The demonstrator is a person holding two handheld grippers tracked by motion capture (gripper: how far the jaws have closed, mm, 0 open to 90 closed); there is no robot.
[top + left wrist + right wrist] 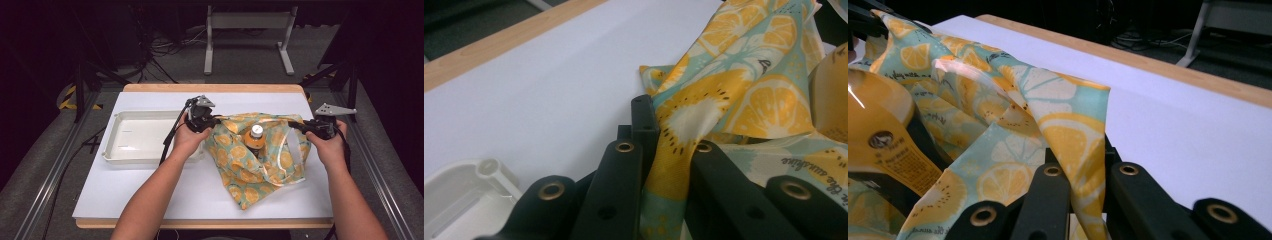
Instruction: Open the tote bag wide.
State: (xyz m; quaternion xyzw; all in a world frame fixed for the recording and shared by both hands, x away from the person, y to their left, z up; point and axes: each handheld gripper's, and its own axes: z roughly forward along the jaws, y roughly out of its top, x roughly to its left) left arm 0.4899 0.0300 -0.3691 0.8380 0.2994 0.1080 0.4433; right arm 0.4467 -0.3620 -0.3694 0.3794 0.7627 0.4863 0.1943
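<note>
A fabric bag (pixel 250 165) printed with orange and lemon slices on teal lies on the white table top, its mouth stretched wide between both grippers. Inside it stands an orange bottle (pixel 255 141) with a white cap. My left gripper (pixel 212 121) is shut on the bag's left rim (pixel 669 165), the cloth pinched between its black jaws. At the other side, my right gripper (pixel 305 126) is shut on the right rim (pixel 1083 170). The bottle's orange label (pixel 883 145) looms at the left of the right gripper view, and its side (pixel 831 100) shows in the left gripper view.
A white rectangular tray (pixel 117 150) sits on the table left of the bag, close to my left hand; its corner (pixel 469 185) shows in the left gripper view. The wooden table edge (pixel 210 88) runs along the far side. Cables and a metal stand lie on the floor beyond.
</note>
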